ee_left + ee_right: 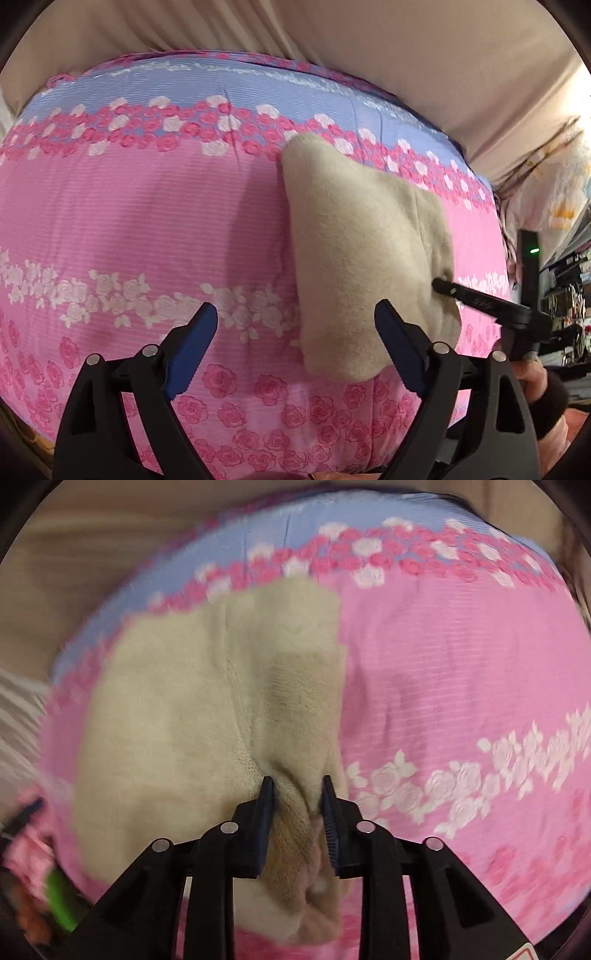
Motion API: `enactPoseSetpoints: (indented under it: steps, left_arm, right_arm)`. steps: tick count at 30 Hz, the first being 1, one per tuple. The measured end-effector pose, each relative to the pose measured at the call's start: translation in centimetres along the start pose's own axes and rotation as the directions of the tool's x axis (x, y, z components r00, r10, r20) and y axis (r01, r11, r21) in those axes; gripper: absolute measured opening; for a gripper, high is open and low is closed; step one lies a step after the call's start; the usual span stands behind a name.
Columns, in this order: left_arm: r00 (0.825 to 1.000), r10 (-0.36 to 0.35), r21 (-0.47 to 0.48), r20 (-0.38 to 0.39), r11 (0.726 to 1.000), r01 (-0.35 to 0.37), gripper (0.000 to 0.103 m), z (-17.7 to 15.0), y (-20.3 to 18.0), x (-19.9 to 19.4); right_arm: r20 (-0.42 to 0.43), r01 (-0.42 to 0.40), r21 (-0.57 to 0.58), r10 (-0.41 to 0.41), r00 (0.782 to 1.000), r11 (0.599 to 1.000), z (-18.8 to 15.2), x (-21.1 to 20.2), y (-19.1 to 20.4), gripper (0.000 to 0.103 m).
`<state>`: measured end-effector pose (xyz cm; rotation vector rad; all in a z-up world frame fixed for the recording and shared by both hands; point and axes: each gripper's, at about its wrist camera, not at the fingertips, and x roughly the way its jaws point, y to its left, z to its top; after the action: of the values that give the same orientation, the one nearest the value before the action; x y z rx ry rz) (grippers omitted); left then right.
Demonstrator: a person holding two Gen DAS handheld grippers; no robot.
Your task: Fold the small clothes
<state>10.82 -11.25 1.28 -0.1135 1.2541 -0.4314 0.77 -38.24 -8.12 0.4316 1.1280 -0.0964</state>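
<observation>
A small cream fleece garment (364, 236) lies folded on a pink and blue rose-print quilt (147, 221). My left gripper (295, 314) is open and empty, hovering over the quilt with the garment's left edge just inside its right finger. My right gripper (297, 788) is shut on a bunched fold of the garment (207, 686) at its near edge. In the left wrist view the right gripper's black finger (476, 301) reaches into the garment's right side. The right wrist view is blurred.
The quilt (461, 664) covers the whole work surface. Beige cloth (332, 33) hangs behind it. At the right in the left wrist view are a black post with a green light (532, 254) and cluttered shelves (569, 288). A green object (62, 904) shows at lower left in the right wrist view.
</observation>
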Motion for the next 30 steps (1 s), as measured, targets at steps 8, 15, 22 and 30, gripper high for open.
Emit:
enactPoseSetpoints:
  steps: [8,15,22,30]
  left_arm:
    - [0.989,-0.085,0.004,-0.123,0.996,0.086,0.085,-1.6,-1.3,3.3]
    - [0.975,-0.077,0.047,-0.210,0.995,0.089,0.044,-2.5,-1.5,6.4]
    - [0.982,-0.020,0.044,-0.186,0.999,0.028,0.060,-2.7,0.2,4.8]
    - [0.997,0.025,-0.121,-0.079,0.992,-0.035,0.077,-2.0,4.3,0.9]
  right_arm:
    - [-0.094,-0.099,0.065,0.105,0.990,0.993,-5.5,0.6,-0.7,0.057]
    - [-0.022,-0.222,0.020,0.222,0.975,0.975,-3.9,-2.4,3.0,0.012]
    - [-0.179,0.101,-0.133,-0.125,0.976,0.986,-6.0,2.6,-0.2,0.022]
    - [-0.005,-0.060,-0.221,0.060,0.998,0.973,-5.3,-5.1,6.6,0.021]
